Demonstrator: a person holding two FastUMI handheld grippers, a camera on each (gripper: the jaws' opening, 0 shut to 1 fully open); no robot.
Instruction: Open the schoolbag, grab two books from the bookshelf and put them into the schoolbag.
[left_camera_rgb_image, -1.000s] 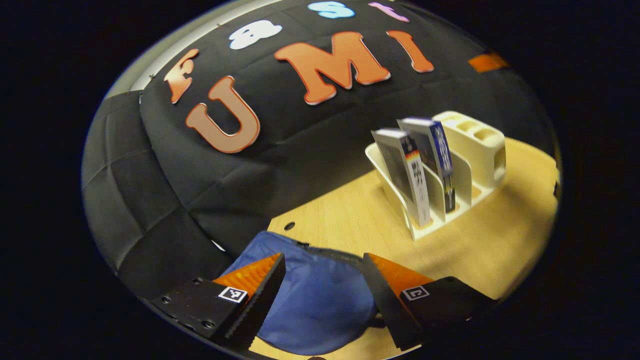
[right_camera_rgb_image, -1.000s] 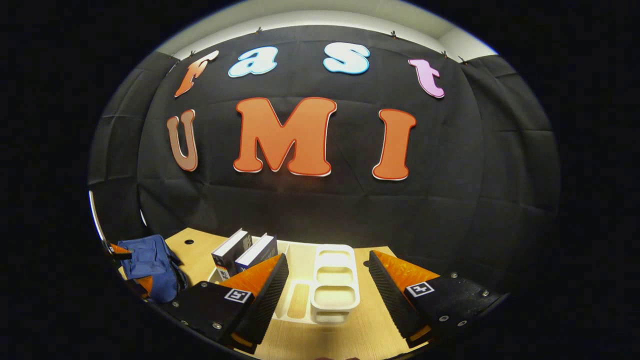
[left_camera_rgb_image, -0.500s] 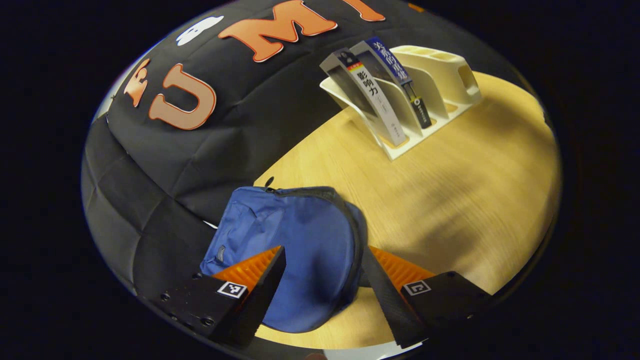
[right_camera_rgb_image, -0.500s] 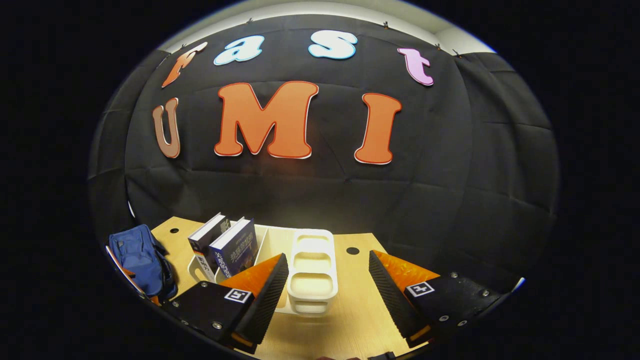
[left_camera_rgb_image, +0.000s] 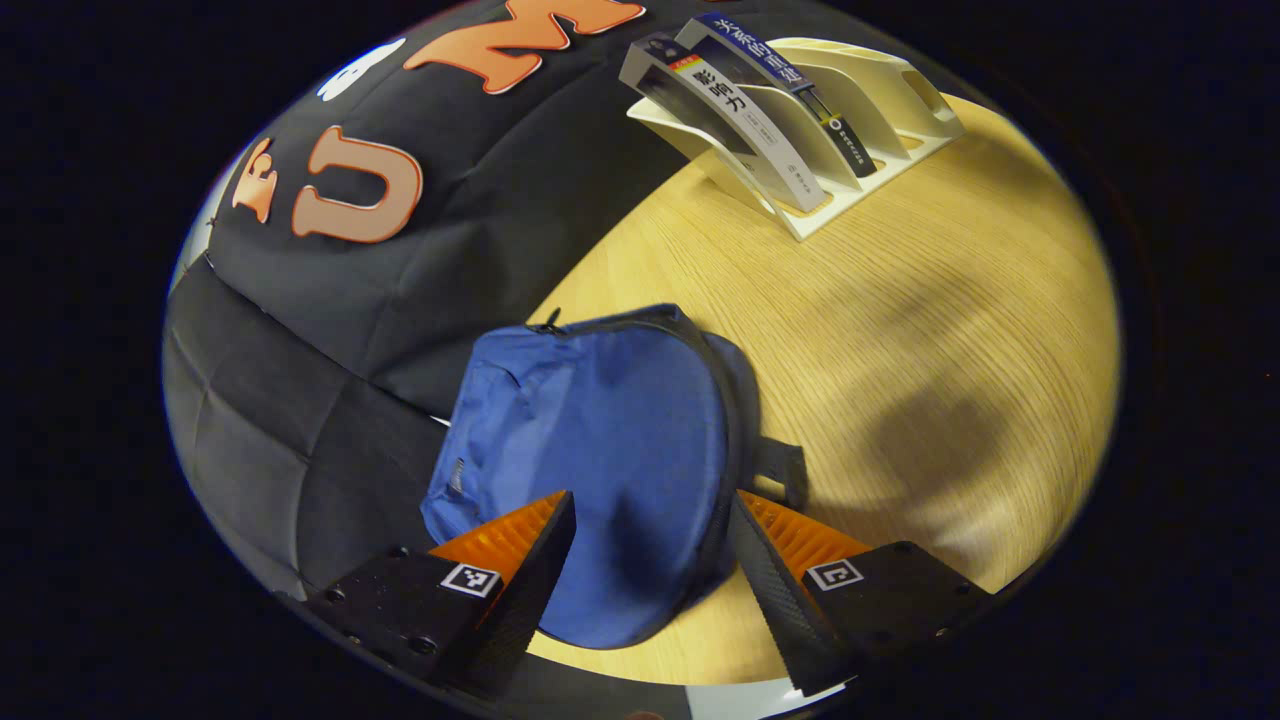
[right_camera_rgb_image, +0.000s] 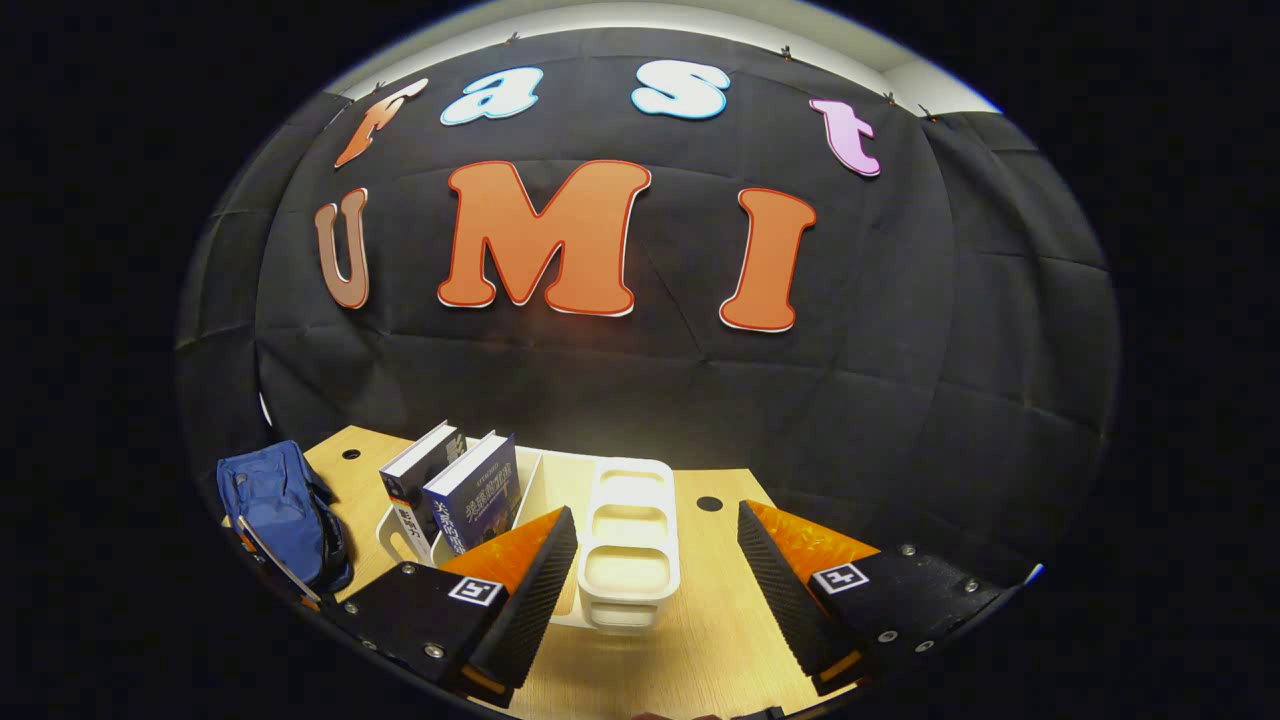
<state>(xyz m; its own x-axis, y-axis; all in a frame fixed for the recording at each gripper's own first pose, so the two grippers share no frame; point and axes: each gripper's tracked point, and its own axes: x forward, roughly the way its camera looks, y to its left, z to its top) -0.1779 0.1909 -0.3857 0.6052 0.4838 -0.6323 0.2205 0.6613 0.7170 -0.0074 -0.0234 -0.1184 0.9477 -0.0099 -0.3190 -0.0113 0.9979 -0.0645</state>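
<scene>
Left tongs (left_camera_rgb_image: 650, 560) are hanging open over the blue schoolbag (left_camera_rgb_image: 600, 450); right tongs (right_camera_rgb_image: 655, 570) are waiting open by the bookshelf (right_camera_rgb_image: 625, 545).

In the left gripper view, the left tongs are pointing down at a slant, with their two fingers spread wide on either side of the bag's near end, and I cannot tell if they are touching it. The schoolbag is lying flat and zipped at the surface (left_camera_rgb_image: 950, 330) edge next to the black wall. The two books (left_camera_rgb_image: 745, 110) are leaning in the white bookshelf near the far edge, well apart from the bag. In the right gripper view, the right tongs are being held level and facing the wall, fingers wide apart with nothing between them, above the surface just in front of the bookshelf.
</scene>
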